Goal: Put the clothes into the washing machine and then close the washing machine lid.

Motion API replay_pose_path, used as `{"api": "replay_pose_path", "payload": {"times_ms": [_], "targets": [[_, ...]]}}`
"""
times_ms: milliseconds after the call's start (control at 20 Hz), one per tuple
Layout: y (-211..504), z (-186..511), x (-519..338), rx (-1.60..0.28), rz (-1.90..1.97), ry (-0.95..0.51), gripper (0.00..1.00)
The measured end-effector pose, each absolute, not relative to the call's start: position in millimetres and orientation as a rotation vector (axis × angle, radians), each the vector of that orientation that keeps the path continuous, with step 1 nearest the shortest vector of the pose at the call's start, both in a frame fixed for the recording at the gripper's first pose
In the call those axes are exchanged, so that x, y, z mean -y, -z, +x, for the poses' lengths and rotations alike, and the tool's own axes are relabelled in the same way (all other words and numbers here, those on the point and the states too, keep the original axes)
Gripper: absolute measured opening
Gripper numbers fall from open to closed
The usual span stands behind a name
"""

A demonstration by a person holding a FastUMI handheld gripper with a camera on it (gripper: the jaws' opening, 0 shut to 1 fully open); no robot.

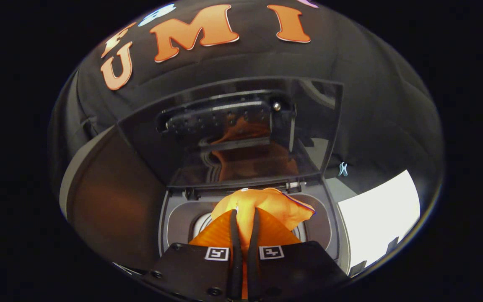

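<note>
Gripper point(245, 214) pinching orange garment point(266, 205) over washer opening point(317, 226); raised lid point(233, 134) at 12 o'clock — lower well inside before releasing.

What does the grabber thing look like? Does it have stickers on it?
The gripper has two long, thin fingers set close side by side. They grow out of a flat black body with round screws in it. The body carries two small white squares with black block patterns, one beside each finger.
</note>
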State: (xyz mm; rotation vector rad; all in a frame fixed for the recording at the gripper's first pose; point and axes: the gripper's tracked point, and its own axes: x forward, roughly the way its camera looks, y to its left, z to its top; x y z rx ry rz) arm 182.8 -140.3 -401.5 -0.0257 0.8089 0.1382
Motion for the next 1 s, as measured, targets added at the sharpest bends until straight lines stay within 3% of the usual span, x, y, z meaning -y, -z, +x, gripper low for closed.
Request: {"api": "replay_pose_path", "payload": {"times_ms": [350,800,900,1000], "targets": [[463,180,137,-0.882,-0.067,-0.116,0.13],[483,168,135,-0.967,-0.060,-0.089,0.33],[479,169,139,-0.962,-0.059,-0.066,0.43],[472,171,144,-0.949,-0.072,-0.051,0.59]]}}
